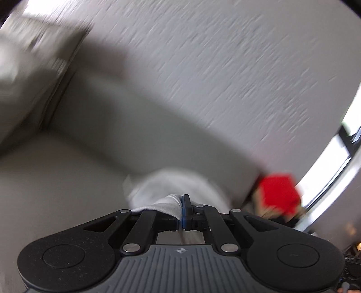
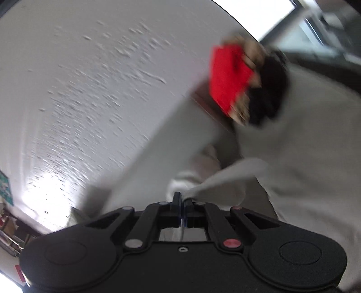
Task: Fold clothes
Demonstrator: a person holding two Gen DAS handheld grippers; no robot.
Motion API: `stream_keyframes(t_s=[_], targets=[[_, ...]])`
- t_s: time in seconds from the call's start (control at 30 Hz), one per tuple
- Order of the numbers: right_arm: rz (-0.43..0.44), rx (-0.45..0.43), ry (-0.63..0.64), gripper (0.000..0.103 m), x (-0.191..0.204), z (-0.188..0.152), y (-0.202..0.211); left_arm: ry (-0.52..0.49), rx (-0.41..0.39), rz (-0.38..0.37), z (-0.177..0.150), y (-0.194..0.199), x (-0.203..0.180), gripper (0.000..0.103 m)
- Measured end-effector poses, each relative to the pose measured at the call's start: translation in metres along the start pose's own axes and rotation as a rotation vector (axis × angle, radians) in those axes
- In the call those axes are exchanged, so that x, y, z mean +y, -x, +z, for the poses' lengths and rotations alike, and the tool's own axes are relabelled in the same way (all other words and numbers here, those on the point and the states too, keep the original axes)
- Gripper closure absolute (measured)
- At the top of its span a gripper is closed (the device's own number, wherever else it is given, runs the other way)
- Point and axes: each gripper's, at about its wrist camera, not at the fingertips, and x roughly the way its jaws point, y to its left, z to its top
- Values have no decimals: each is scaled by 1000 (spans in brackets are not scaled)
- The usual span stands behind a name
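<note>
Both views are blurred by motion. A light grey garment (image 1: pixel 171 189) bunches just ahead of my left gripper (image 1: pixel 183 200), whose jaws are shut on a fold of it. In the right wrist view the same pale cloth (image 2: pixel 304 157) spreads wide on the right, and a strip of it runs down into my right gripper (image 2: pixel 181 198), shut on its edge. The garment hangs over a grey sofa (image 1: pixel 67 175); how much of it rests on the seat I cannot tell.
The sofa's backrest (image 1: pixel 140 117) and a pale cushion (image 1: pixel 27 74) stand at the left. A textured white wall (image 2: pixel 90 90) rises behind. A red object (image 2: pixel 227 78) with something dark beside it sits at the sofa's end, near a bright window (image 2: pixel 259 13).
</note>
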Motion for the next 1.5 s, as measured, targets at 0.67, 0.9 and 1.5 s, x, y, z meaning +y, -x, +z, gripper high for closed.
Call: stream_keyframes(t_s=[0.67,0.9,1.5], targets=[[-266,199,130,101,-43,-87,5,15,154,177,-86,21,46,101],[-367,319,221,94,-57,-107,-9,-187,296,462,-117,4,44,94],[-244,485,487,79,-25,-153,-41,-484,394,223,-185,-16,-48,68]])
